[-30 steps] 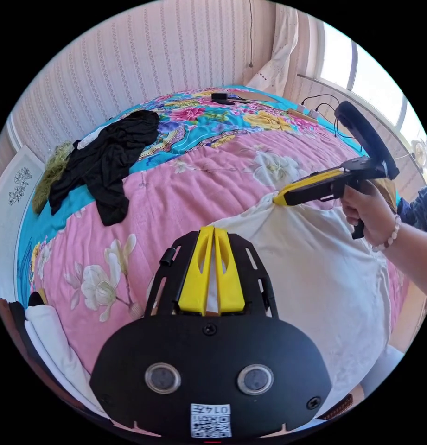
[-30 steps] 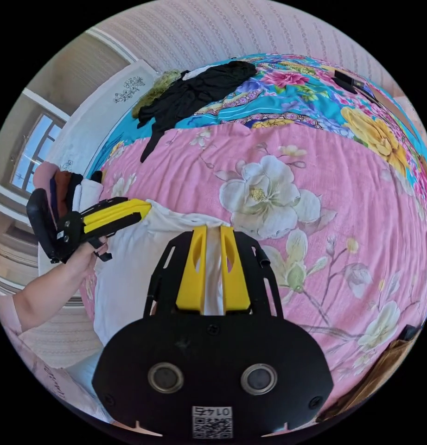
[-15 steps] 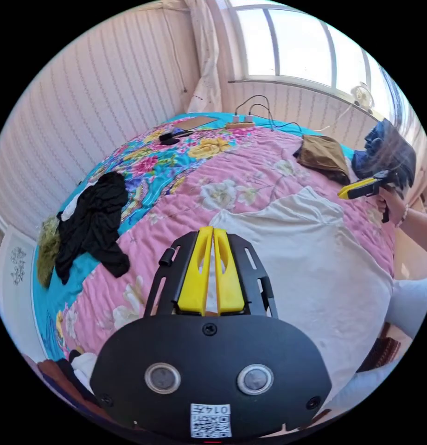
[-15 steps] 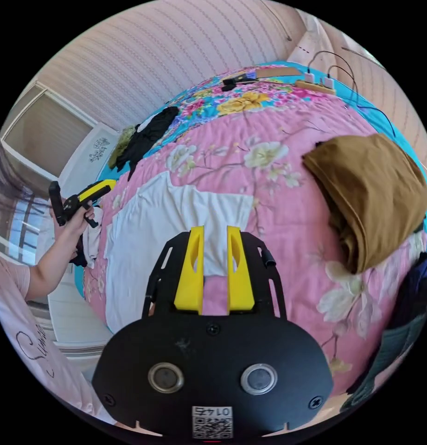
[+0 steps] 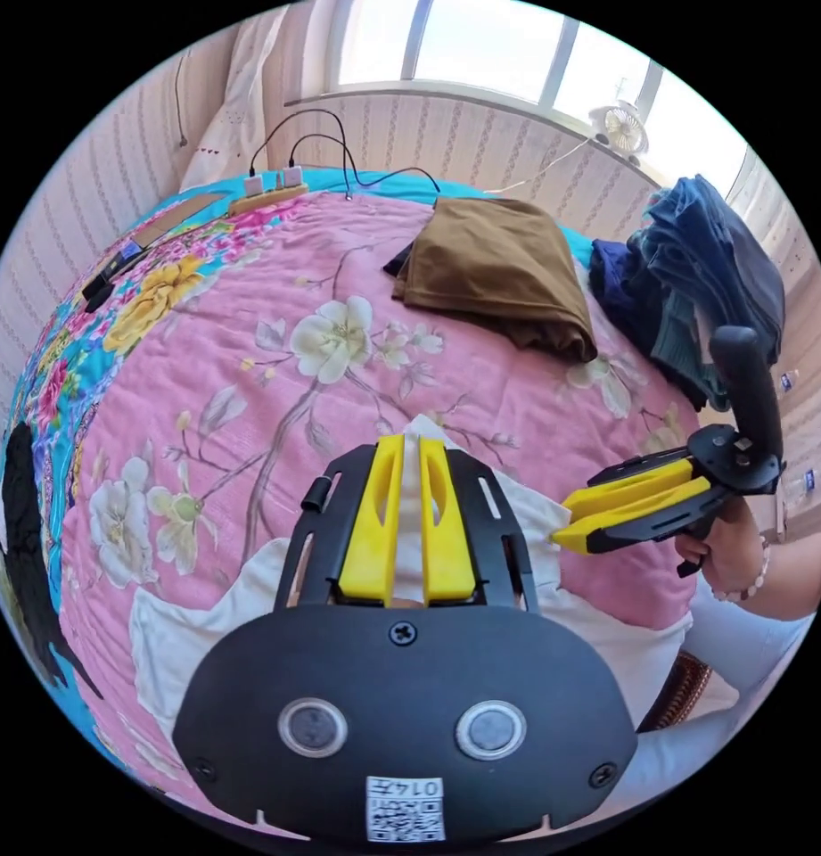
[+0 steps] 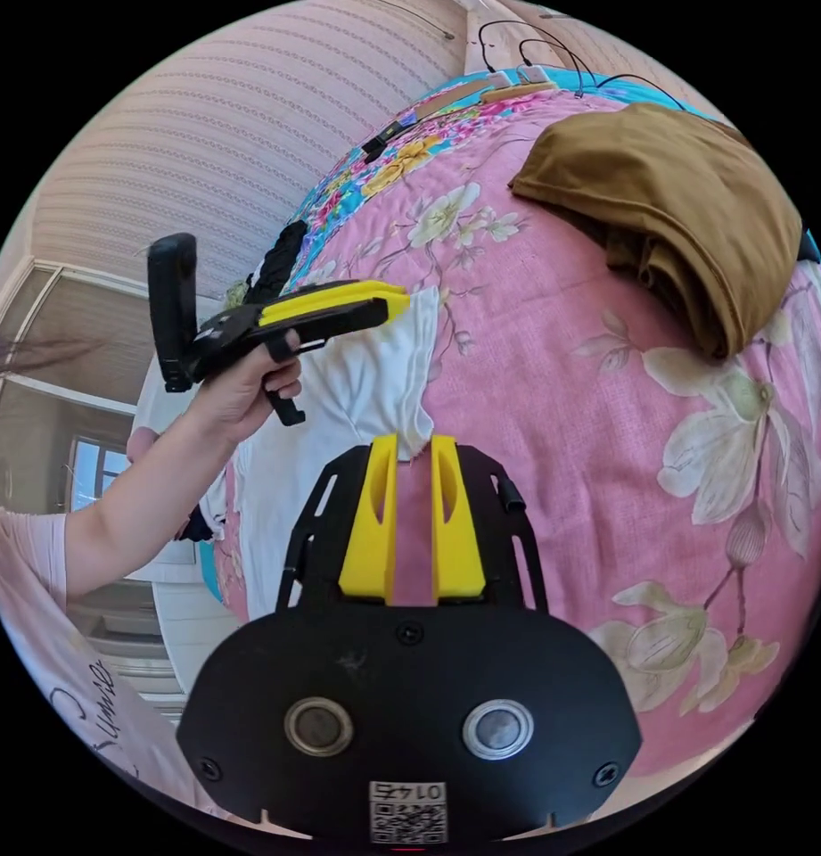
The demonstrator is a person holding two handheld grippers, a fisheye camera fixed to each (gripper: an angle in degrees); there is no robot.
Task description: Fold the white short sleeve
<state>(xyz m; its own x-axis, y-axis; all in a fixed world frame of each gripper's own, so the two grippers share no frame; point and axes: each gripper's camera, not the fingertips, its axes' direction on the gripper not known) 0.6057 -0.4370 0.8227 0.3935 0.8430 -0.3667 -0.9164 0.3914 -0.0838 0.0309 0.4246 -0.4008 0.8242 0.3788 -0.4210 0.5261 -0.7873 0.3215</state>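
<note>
The white short-sleeve shirt [image 5: 178,624] lies on the pink flowered quilt [image 5: 250,374], one part drawn up toward the brown garment. My left gripper [image 5: 410,441] is shut on a raised edge of it, with white cloth between the jaws. In the right gripper view the left gripper [image 6: 401,303] holds the shirt [image 6: 374,374] at its upper edge. My right gripper [image 6: 414,441] is open, and a corner of the shirt reaches just to its tips. In the left gripper view the right gripper [image 5: 560,526] sits at the shirt's right edge in a person's hand.
A folded brown garment [image 5: 499,267] lies further along the bed, beside a heap of blue clothes [image 5: 695,267]. A black garment [image 5: 27,553] lies at the far left. A power strip [image 5: 267,192] with cables and a small fan [image 5: 619,125] sit below the window.
Both cameras have swung toward the window end. The left gripper has carried a shirt edge across toward the brown garment. The right gripper, open half a second ago, now sits lower at a shirt corner.
</note>
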